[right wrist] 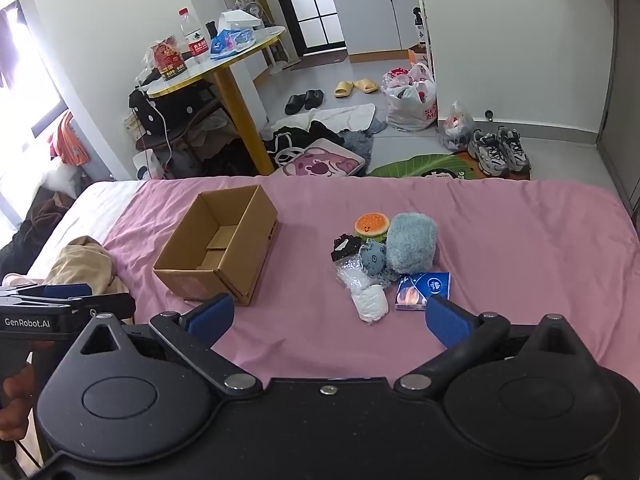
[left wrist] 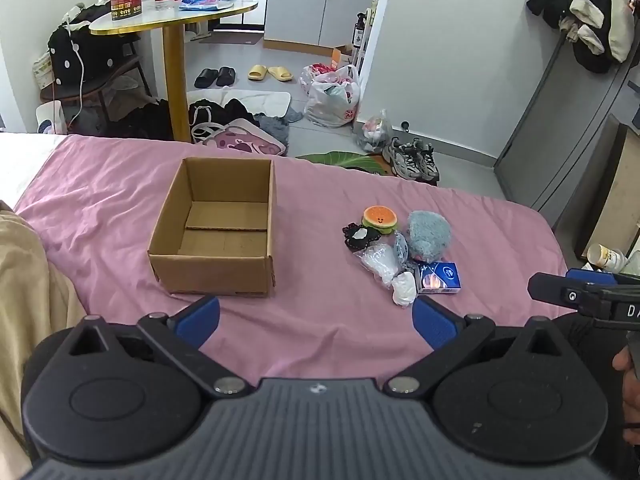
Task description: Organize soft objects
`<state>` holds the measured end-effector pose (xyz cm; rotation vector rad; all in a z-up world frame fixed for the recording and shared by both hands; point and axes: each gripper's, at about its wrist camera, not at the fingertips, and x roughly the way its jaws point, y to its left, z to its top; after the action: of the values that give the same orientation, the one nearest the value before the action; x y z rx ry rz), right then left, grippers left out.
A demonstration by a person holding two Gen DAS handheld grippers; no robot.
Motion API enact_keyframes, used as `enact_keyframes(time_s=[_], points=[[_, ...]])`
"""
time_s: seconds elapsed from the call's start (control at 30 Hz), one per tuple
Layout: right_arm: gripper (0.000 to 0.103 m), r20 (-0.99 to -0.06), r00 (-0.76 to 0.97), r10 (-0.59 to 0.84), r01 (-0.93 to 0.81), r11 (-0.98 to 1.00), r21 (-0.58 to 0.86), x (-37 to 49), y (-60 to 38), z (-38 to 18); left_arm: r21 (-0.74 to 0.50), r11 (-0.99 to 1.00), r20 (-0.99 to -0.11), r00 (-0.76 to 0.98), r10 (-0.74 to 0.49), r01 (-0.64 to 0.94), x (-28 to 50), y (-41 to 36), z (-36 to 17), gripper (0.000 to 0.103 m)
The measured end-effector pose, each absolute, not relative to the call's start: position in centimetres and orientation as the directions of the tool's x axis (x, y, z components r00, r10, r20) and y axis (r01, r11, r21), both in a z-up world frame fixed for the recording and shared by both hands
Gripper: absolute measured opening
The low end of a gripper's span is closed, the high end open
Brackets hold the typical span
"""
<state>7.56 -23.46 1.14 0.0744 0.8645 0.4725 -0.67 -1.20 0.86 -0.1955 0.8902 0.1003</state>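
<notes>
An open, empty cardboard box (left wrist: 218,224) (right wrist: 218,246) stands on the pink bedsheet (left wrist: 320,320). To its right lies a small pile: a burger plush (left wrist: 380,219) (right wrist: 371,225), a fluffy blue-grey plush (left wrist: 429,235) (right wrist: 412,243), a black lace item (left wrist: 360,237) (right wrist: 345,246), a clear bag (left wrist: 380,261), a white bundle (left wrist: 404,288) (right wrist: 370,303), a small blue plush (right wrist: 374,258) and a blue tissue pack (left wrist: 439,278) (right wrist: 423,291). My left gripper (left wrist: 316,322) is open, near the box and pile, holding nothing. My right gripper (right wrist: 328,316) is open and empty, just short of the pile.
A beige cloth (right wrist: 82,264) lies at the bed's left. Beyond the bed's far edge are a round table (left wrist: 172,20), bags, slippers and sneakers (left wrist: 416,160) on the floor. The right gripper's body (left wrist: 584,296) shows at the left view's right edge.
</notes>
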Motion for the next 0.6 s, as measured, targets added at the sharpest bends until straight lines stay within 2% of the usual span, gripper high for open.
enact_keyframes(time_s=[0.6], points=[[0.103,-0.706,0.561,0.433,-0.388,0.890,0.239,6.88,-23.93,1.70,-0.131,0.977,-0.772,0.636,0.005,-0.167,-1.37,-1.69,1.64,0.102]])
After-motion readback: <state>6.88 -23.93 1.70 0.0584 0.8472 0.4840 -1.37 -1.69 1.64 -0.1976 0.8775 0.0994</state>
